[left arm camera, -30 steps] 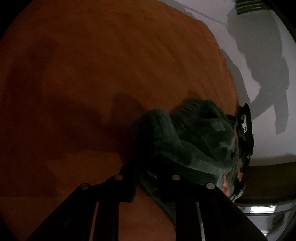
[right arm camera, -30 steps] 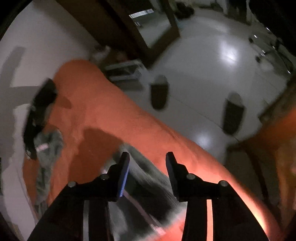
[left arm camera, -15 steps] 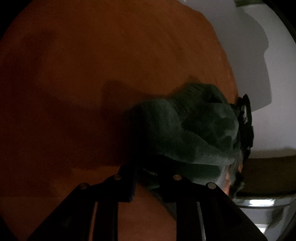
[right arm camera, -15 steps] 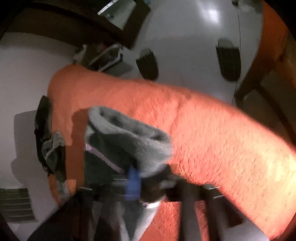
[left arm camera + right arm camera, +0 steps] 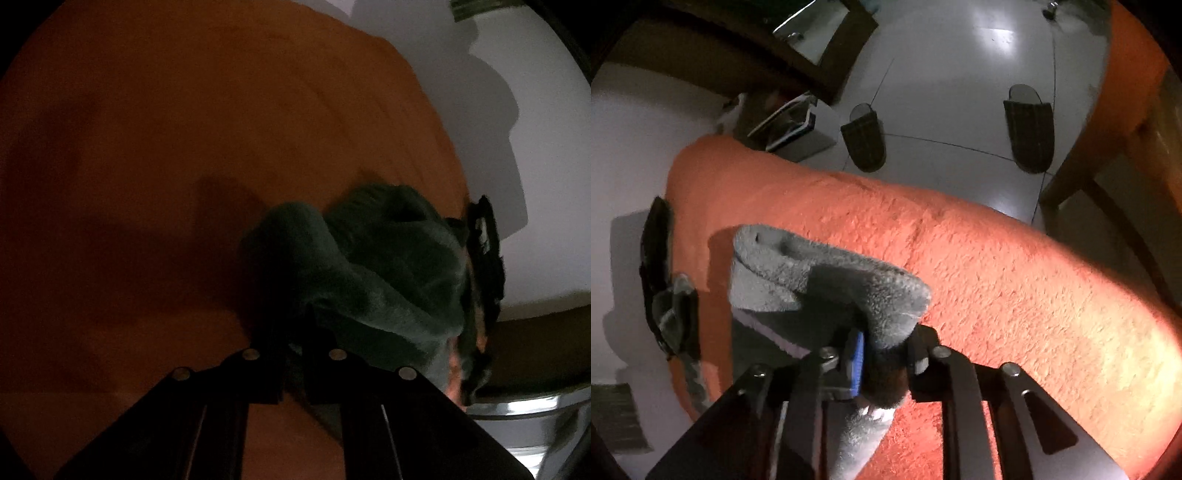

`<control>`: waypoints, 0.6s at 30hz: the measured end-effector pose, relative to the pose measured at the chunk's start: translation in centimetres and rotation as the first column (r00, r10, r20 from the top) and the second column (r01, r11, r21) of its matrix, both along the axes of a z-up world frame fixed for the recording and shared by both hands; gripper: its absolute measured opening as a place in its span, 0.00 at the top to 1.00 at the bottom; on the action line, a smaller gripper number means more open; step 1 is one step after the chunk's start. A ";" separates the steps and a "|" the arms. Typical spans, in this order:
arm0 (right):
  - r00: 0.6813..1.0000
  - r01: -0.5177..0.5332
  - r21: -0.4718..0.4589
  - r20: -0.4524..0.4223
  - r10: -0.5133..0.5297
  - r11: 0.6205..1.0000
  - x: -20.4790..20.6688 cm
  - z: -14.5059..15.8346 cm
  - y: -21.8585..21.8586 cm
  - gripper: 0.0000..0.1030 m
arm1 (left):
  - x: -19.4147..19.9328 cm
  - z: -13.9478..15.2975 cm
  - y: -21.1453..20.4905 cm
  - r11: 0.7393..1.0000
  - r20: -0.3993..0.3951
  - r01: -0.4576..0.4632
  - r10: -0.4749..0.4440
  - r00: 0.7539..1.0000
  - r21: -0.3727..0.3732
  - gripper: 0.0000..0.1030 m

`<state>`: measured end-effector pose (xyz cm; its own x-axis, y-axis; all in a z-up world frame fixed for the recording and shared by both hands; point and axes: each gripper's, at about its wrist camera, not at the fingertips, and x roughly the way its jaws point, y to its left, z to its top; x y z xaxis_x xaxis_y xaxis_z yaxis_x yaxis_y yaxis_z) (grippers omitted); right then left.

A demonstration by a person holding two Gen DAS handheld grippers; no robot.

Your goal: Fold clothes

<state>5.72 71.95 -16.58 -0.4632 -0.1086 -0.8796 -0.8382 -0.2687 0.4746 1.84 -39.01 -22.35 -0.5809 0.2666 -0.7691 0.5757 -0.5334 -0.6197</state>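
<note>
A grey fleece garment (image 5: 827,280) lies bunched on an orange fuzzy blanket (image 5: 1015,280). My right gripper (image 5: 886,354) is shut on a thick fold of it near its lower edge. In the left wrist view the same garment (image 5: 373,273) looks dark green-grey in dim light, heaped right of centre on the blanket (image 5: 166,147). My left gripper (image 5: 295,343) is shut on its near edge. A black garment with a label (image 5: 484,266) lies past it at the blanket's edge; it also shows in the right wrist view (image 5: 657,266).
Two plaid slippers (image 5: 866,136) (image 5: 1030,129) lie on the white tiled floor beyond the blanket. A dark wooden furniture piece (image 5: 746,48) and a wooden chair frame (image 5: 1108,184) stand near. A white wall (image 5: 535,184) and a chrome rim (image 5: 524,406) border the blanket.
My right gripper has come down and shut on the grey garment, then lifted a fold of it. My left gripper has kept its hold, and the heap has shifted slightly.
</note>
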 end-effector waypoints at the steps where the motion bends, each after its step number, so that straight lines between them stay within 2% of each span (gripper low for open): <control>1: 1.000 0.003 0.001 0.005 -0.003 1.000 0.1 0.4 0.0 0.74 | 0.0 -0.1 0.0 1.000 -0.004 -0.006 0.006 1.000 0.015 0.92; 2: 1.000 0.004 0.013 0.012 -0.004 1.000 0.1 0.9 0.1 0.66 | 0.1 -0.2 -0.1 1.000 -0.007 -0.012 0.012 1.000 0.029 0.92; 4: 1.000 0.002 0.071 0.014 -0.003 0.997 0.1 2.2 -0.3 0.59 | 0.1 -0.4 -0.1 0.999 0.012 -0.019 0.019 1.000 0.050 0.91; 7: 0.998 -0.057 0.155 0.005 0.057 0.986 -0.5 4.2 -1.3 0.59 | 0.8 -0.5 -0.3 0.992 0.014 -0.049 0.048 0.999 0.119 0.87; 9: 0.993 -0.115 0.210 -0.005 0.119 0.971 -1.1 5.5 -2.5 0.59 | 1.2 0.2 -0.2 0.992 -0.001 -0.048 0.049 0.999 0.114 0.84; 11: 0.983 -0.176 0.292 0.007 0.182 0.940 -1.9 6.9 -4.0 0.59 | 1.2 0.8 0.1 0.995 -0.015 -0.040 0.042 0.999 0.093 0.80; 13: 0.965 -0.260 0.377 0.068 0.254 0.889 -3.0 7.4 -5.7 0.59 | 0.9 0.8 0.5 0.995 -0.014 -0.029 0.030 0.999 0.091 0.74; 14: 0.951 -0.306 0.416 0.106 0.289 0.856 -3.7 7.5 -6.5 0.59 | 0.8 0.4 0.7 0.993 -0.015 -0.029 0.031 0.999 0.114 0.72; 15: 0.936 -0.352 0.451 0.146 0.321 0.820 -4.3 7.7 -7.3 0.59 | 0.7 0.1 0.9 0.991 -0.015 -0.029 0.031 0.999 0.134 0.72; 18: 0.884 -0.468 0.543 0.277 0.377 0.697 -6.0 8.2 -9.8 0.59 | 0.5 0.9 1.7 0.991 -0.008 -0.025 0.026 1.000 0.128 0.72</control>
<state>-0.29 62.13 -8.40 -0.3689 0.2858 -0.8844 -0.6092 -0.7930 -0.0022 2.34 -37.31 -21.47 -0.5956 0.3478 -0.7240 0.5818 -0.4346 -0.6874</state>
